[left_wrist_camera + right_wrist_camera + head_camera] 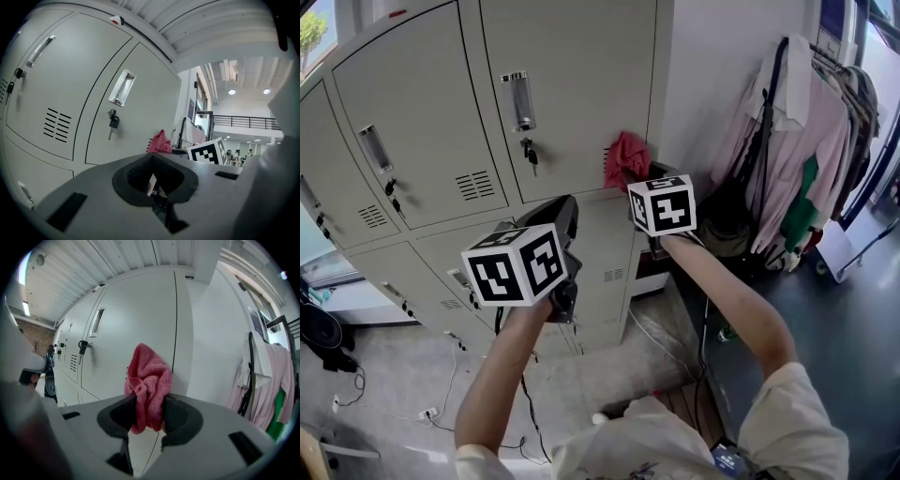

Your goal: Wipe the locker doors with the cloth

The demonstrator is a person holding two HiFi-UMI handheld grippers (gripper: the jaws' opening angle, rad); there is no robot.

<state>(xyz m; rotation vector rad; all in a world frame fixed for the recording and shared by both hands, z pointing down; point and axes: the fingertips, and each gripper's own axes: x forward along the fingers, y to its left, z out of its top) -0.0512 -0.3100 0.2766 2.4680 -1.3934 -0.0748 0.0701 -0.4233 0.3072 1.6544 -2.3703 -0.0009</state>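
Note:
A crumpled pink cloth [625,157] is pinched in my right gripper [639,176] and sits against the right edge of a grey locker door [572,66]. In the right gripper view the cloth [149,376] bulges up between the jaws of the right gripper [149,411], in front of that door [136,329]. My left gripper [561,217] hovers lower and to the left, before the lower lockers. Its jaws are nearly together, with nothing between them [154,185]. From the left gripper view the cloth [160,142] shows beyond the door with the key [112,123].
Rows of grey lockers [403,141] with recessed handles [517,98], hanging keys [530,152] and vent slots fill the left. A white wall [712,66] adjoins them. Clothes hang on a rack [797,141] at the right. Cables and a socket strip [427,412] lie on the floor.

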